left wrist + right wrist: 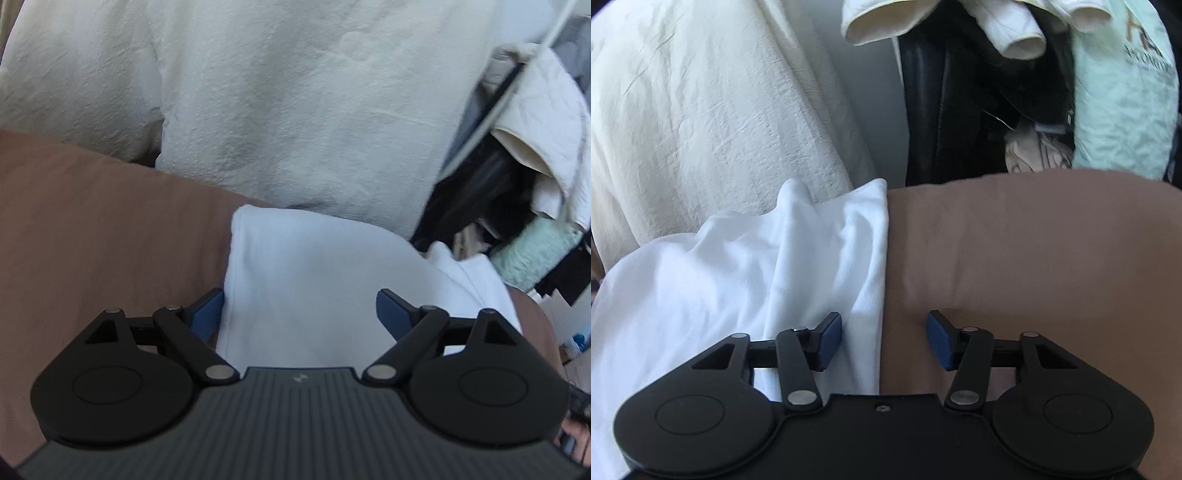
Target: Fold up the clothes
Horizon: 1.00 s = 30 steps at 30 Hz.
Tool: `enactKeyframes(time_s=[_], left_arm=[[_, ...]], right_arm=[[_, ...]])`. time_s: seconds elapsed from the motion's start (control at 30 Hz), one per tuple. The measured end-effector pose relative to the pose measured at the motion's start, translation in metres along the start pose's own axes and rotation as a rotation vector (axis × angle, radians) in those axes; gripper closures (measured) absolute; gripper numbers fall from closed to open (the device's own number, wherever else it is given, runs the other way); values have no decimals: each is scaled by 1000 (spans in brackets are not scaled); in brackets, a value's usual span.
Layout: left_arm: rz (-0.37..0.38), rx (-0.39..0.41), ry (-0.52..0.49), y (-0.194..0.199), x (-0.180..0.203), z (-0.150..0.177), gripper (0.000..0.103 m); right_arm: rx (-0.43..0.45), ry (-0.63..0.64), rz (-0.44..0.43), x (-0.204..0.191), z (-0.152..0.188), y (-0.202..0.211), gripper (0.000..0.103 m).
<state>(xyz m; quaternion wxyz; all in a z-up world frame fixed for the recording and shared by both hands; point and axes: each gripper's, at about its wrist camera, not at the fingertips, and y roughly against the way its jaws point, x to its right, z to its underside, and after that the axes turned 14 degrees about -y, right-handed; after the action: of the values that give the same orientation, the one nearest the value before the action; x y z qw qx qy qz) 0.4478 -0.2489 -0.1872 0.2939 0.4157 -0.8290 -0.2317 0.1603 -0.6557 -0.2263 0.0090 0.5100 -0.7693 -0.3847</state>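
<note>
Looking along my left gripper (299, 314), I see its jaws spread wide and released, with the white garment (314, 280) lying between and ahead of them; neither blue pad presses the cloth, though the left pad (207, 314) sits right at the garment's folded left edge. I judge that the wide spread is there to straddle the fold so the piece lies undisturbed.

Through the other camera, my right gripper (884, 341) is also unclenched, its jaws partly apart. The garment's right edge (875, 295) runs down between the two pads, the left pad over white cloth and the right pad over the bare brown bedsheet (1034, 258). Nothing is pinched here either, so I hold nothing with either tool.

The garment lies on the brown sheet directly in front of both tools, flat on my left side and rumpled into soft ridges on the side nearer my right tool, with one corner standing up at its far end against the cream blanket (277, 103) beyond. That blanket hangs behind the work, well past the fingertips. Farther off to the right of the tools sits a cluttered pile (1015, 92) of dark and pale items, none of it part of my job.

My reading is that the fold has been laid down and the ridges want smoothing, or the edge beside my right tool wants a fresh pinch.
</note>
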Motion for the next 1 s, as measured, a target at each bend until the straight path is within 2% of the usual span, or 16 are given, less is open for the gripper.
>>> enactKeyframes(time_s=[0.03, 0.07, 0.13, 0.2, 0.27, 0.33, 0.4, 0.47, 0.5, 0.53, 0.6, 0.67, 0.73, 0.77, 0.9, 1.0], left_arm=[[-13, 3, -4, -3, 3, -1, 18], [-27, 6, -7, -6, 5, -3, 18], [-44, 23, -44, -9, 13, -5, 38], [-37, 20, -127, -10, 22, -8, 98], [-80, 37, -213, -7, 30, -11, 98], [-152, 78, -307, -1, 39, -14, 98], [-281, 81, -343, 1, 44, -15, 93], [-516, 90, -437, 7, 54, -14, 87], [-558, 99, -475, 15, 55, -13, 77], [-529, 109, -491, 28, 54, -13, 70], [-391, 139, -446, 65, 44, -8, 43], [-201, 135, -366, 106, 29, 4, 40], [-113, 113, -340, 145, 20, 24, 39], [-70, 102, -327, 164, 15, 34, 37], [-168, 62, -322, 236, 5, 87, 36], [-220, 41, -301, 287, -6, 132, 35]], right_arm=[[0, 25, -13, -2, -1, 0, 93], [-3, 54, -29, -4, -2, 1, 99], [66, 183, 49, -18, 4, 5, 99], [159, 283, 199, -29, 5, 10, 99], [231, 342, 327, -35, 2, 15, 100], [245, 366, 382, -35, 0, 15, 100], [235, 386, 418, -35, 4, 8, 100], [221, 428, 459, -38, 10, 3, 99], [214, 464, 481, -42, 15, 3, 99], [206, 501, 503, -46, 20, 3, 99], [248, 539, 528, -63, 21, 17, 89], [310, 530, 527, -83, 13, 38, 46], [357, 465, 435, -99, 5, 66, 44], [344, 420, 360, -105, 1, 79, 44], [270, 230, 38, -122, -10, 130, 43], [186, 80, -198, -131, -1, 164, 42]])
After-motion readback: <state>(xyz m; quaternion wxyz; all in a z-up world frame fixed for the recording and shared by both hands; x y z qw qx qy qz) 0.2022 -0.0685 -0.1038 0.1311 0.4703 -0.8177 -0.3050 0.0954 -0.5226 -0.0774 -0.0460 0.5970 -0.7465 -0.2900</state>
